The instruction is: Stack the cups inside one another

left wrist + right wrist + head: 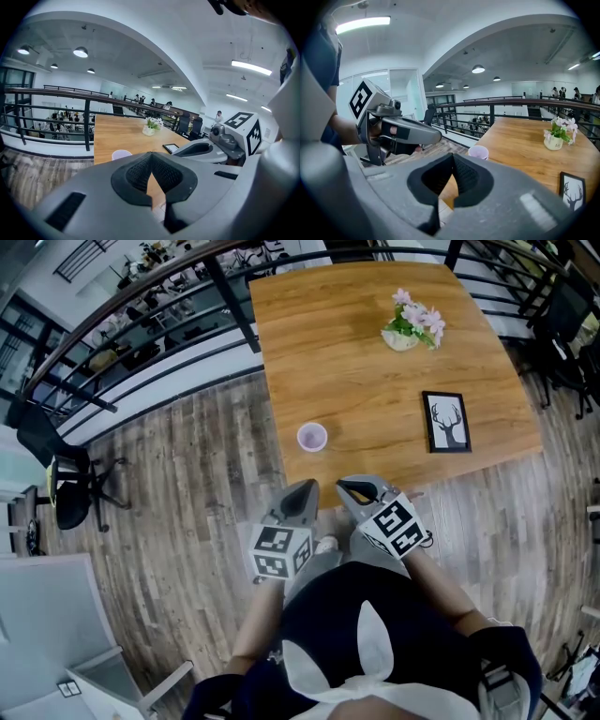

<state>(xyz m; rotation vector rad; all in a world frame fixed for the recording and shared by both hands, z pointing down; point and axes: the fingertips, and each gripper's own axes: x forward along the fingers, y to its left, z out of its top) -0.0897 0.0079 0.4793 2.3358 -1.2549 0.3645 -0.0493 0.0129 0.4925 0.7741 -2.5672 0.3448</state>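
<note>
Jaws together, empty, left gripper (307,488), right gripper (349,489)

Wooden table (347,362), cup (312,437), flowers (412,322), frame (446,422) (antlers)

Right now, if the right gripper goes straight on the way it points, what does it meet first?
Probably the wooden table near its edge: the right gripper tilts down. The lavender cup sits just beside that line; depth is unclear.

Left gripper (304,491), right gripper (354,487): grey plastic shells, black ribbed pads (139,171), black-and-white marker cubes (279,552). Dark navy top (337,634), white cloth (375,652) over front.
</note>
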